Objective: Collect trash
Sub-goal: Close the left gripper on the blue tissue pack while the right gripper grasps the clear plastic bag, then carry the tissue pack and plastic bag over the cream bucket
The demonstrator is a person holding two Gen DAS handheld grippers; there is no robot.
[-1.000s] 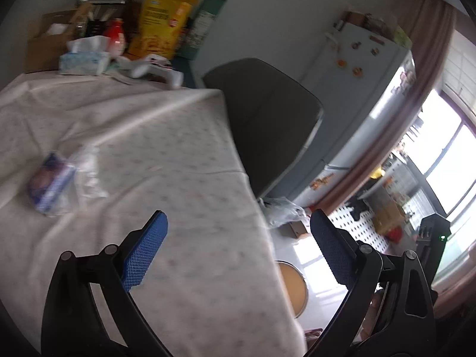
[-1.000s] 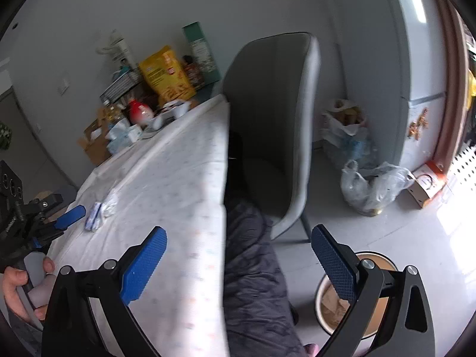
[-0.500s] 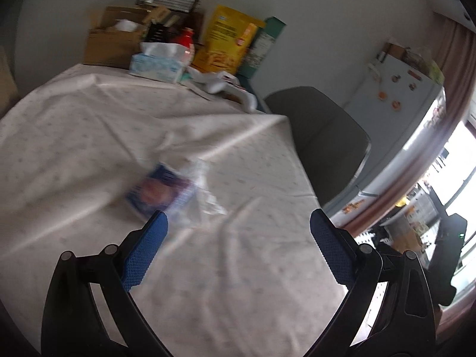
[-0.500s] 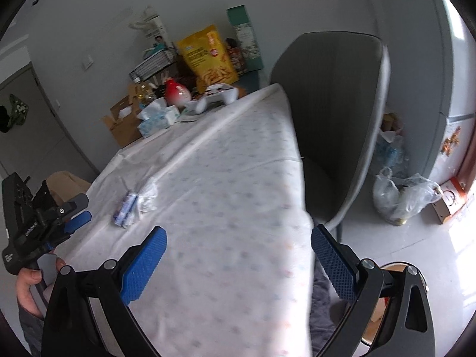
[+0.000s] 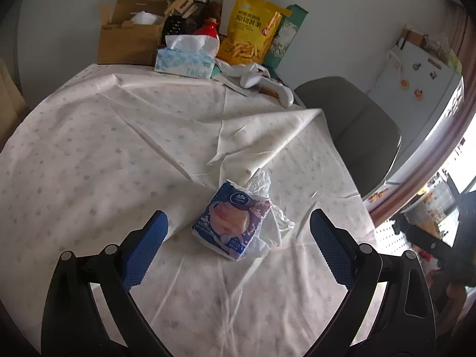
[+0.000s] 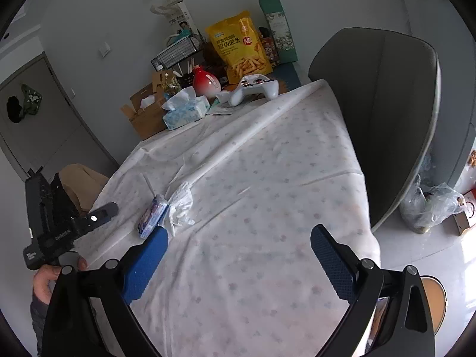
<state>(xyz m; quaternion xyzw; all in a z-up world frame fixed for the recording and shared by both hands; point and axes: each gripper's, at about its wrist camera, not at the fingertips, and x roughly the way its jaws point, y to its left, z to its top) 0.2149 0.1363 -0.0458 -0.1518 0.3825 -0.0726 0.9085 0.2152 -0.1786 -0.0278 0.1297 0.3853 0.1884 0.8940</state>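
Blue-and-purple plastic film is what I am after: a small tissue pack wrapper (image 5: 231, 223) lying flat on the dotted tablecloth (image 5: 98, 154), with a crumpled clear plastic scrap (image 5: 267, 208) touching its far right side. Both sit just beyond my left gripper (image 5: 238, 244), whose jaws are spread wide and hold nothing; the wrapper lines up between the two blue pads. My right gripper (image 6: 238, 260) is likewise spread and empty, well off to the right of the wrapper, over bare cloth near the table's edge.

The risks I see from here:
- The wrapper is thin and low. If I close too high, the pads may slide over the slick film and miss.
- If I go too low, I could pinch the tablecloth with it; the cloth is loose, with a raised fold just beyond the wrapper, and would drag.
- The clear scrap is a separate piece as far as I can tell. Grabbing only the wrapper may leave it behind or flick it away.
- The pack looks light, so a one-sided touch may simply push it along.
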